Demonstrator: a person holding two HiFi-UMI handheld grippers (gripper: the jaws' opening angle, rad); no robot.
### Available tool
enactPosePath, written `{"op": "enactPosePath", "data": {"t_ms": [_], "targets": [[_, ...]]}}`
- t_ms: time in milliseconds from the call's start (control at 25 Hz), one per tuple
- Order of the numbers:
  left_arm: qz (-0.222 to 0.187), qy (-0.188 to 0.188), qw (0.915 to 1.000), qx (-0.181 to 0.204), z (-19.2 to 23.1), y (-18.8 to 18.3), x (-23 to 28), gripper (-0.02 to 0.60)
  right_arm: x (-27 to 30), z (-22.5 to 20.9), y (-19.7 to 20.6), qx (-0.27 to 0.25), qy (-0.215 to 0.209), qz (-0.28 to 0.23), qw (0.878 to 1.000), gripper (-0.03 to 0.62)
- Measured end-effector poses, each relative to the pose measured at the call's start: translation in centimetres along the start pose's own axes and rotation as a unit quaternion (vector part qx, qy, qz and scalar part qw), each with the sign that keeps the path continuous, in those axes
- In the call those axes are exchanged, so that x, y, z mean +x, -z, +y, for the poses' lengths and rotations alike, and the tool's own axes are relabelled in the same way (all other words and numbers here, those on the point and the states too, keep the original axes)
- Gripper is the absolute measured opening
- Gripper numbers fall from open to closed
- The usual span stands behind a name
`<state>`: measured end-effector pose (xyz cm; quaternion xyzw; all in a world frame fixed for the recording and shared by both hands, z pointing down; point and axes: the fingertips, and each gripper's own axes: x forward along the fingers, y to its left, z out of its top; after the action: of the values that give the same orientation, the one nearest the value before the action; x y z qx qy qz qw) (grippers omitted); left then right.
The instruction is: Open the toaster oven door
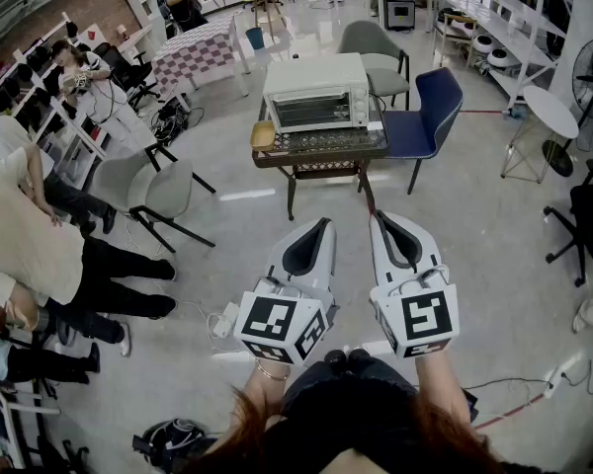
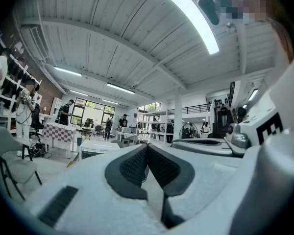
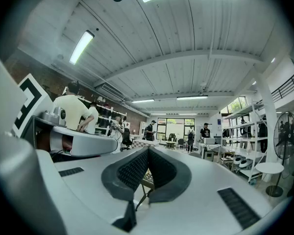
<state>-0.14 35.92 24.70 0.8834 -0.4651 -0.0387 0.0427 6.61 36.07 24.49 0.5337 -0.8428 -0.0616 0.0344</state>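
Pointing level, left tool [image 1: 325, 223]: jaws pressed together, nothing between them.
Toaster oven [image 1: 316, 95]: door shut, sitting on a small desk [image 1: 316, 156], well ahead of both tools.
Right tool [image 1: 377, 217]: jaws closed, empty, just beside the left tool.
Blue chair [image 1: 430, 112]: right of the desk.

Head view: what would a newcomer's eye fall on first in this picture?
The white left gripper and right gripper sit side by side in the lower middle, jaws together and empty. Ahead of them, a white toaster oven with its door closed stands on a small brown table, with a blue chair at its right.
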Motion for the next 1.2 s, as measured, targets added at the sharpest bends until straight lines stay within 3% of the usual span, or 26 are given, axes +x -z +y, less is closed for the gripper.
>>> {"op": "enactPosePath", "data": {"t_ms": [520, 1200], "targets": [[0.005, 0.004, 0.9999, -0.009, 2.0, 0.2, 0.7, 0.015, 1.9, 0.2, -0.4, 0.014, 0.018, -0.016, 1.0, -0.011], [0.007, 0.032, 0.9994, -0.012, 8.3, 0.6, 2.2, 0.015, 7.5, 2.2, 0.3, 0.035, 0.036, -0.02, 0.999, -0.011]]}}
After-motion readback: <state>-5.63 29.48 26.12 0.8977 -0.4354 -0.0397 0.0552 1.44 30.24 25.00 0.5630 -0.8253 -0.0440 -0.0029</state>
